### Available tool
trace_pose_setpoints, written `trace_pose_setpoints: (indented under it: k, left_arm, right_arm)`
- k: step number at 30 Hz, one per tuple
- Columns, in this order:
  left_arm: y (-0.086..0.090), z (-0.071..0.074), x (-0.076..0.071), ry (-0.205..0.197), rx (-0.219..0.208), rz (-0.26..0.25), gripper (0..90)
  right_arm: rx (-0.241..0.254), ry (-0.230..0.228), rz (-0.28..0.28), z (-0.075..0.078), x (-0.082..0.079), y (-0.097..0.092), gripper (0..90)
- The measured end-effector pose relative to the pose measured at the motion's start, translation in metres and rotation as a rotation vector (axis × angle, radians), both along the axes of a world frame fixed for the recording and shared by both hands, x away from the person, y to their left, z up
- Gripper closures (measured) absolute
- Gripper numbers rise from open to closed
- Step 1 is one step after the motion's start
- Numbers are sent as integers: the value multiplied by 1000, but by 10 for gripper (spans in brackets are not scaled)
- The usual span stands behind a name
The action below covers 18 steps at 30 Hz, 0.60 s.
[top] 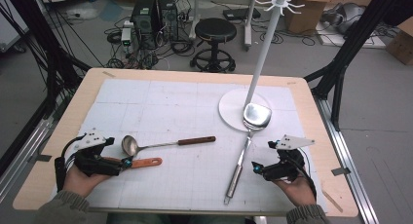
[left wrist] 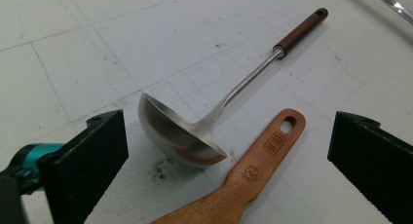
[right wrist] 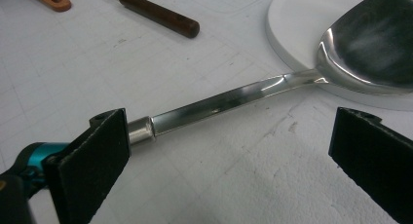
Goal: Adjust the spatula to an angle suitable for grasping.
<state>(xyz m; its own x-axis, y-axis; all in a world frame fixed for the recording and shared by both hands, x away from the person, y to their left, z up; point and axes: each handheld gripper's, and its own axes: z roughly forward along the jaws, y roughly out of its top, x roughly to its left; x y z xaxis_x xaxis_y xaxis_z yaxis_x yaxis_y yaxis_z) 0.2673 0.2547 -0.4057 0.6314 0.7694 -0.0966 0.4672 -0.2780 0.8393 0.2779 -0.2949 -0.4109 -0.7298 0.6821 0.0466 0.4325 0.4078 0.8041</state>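
A steel ladle [top: 129, 145] with a brown grip lies left of centre on the white mat. Just in front of it is a wooden spatula [top: 146, 162]. My left gripper [top: 119, 156] rests at their left end. In the left gripper view my left gripper [left wrist: 229, 136] is open, and the ladle bowl [left wrist: 175, 136] and the wooden spatula's handle [left wrist: 263, 160] lie between its jaws, untouched. A steel turner [top: 243, 151] lies with its blade on the rack's white base [top: 229, 107]. My right gripper [top: 265, 156] is open beside the turner's handle [right wrist: 219, 104], with my right gripper [right wrist: 229, 136] holding nothing.
A white pole [top: 265, 44] with hooks on top rises from the round base at the back right of the mat. The wooden table edge [top: 311, 112] frames the mat. A stool [top: 214, 31], computers and cables stand on the floor beyond.
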Motion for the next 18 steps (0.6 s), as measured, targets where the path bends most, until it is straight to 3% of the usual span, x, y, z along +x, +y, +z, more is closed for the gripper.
trace_pose_setpoints:
  k: [9, 13, 15, 18]
  left_arm:
    - [-3, 0, 3, -5, 2, -4, 17]
    - [-4, 0, 3, -7, 1, -9, 17]
    - [-4, 0, 4, -8, -2, -11, 17]
    - [-4, 1, 3, -10, 1, -17, 17]
  right_arm:
    - [4, 9, 17, 0, 0, -4, 10]
    - [21, 15, 14, 0, -1, -7, 192]
    - [15, 23, 15, 0, -2, -6, 147]
    - [20, 24, 40, 3, -3, -6, 152]
